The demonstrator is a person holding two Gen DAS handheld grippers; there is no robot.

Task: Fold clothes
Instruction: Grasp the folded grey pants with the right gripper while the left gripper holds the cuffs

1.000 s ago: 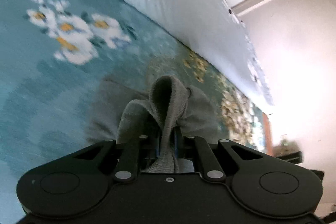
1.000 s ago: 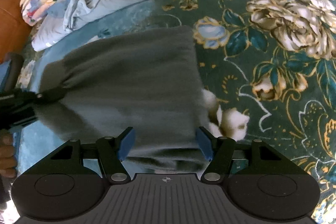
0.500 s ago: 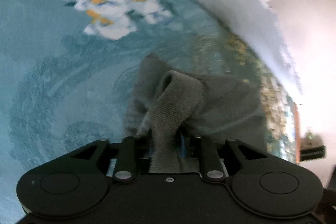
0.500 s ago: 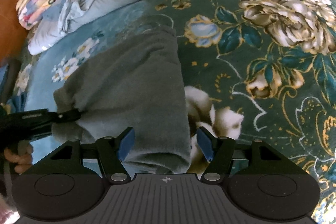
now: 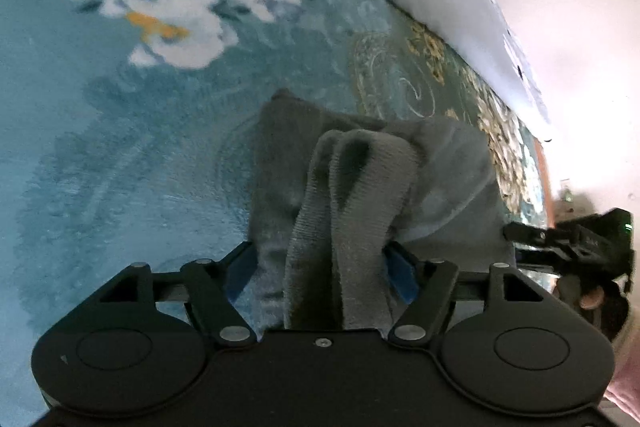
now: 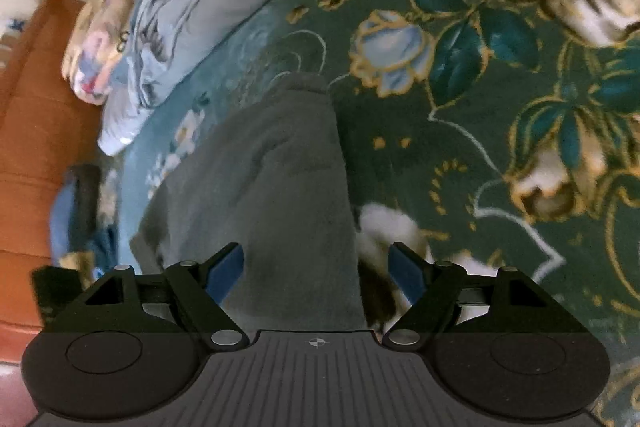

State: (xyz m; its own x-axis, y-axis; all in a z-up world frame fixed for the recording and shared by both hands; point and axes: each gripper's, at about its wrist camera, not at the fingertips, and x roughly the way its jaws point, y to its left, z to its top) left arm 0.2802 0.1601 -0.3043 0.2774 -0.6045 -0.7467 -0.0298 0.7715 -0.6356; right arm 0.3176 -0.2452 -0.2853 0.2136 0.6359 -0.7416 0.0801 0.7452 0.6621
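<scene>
Left claw [image 5: 320,267] stands parted, the grey knit garment [image 5: 360,187] bunched loosely between its blue pads; right claw [image 6: 316,267] gapes wide over the same garment on the floral bedspread [image 6: 480,107]. Risk: ungripped cloth slumps, undoing the fold.

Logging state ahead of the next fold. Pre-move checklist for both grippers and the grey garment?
1. Left gripper open: ok, jaws apart.
2. Left pads clear of the grey garment: cannot tell, a bunched fold sits between them.
3. Right gripper open and holding nothing: ok.
4. Garment resting on the bedspread: ok.
5. Fold edges aligned: cannot tell, too blurred.
</scene>
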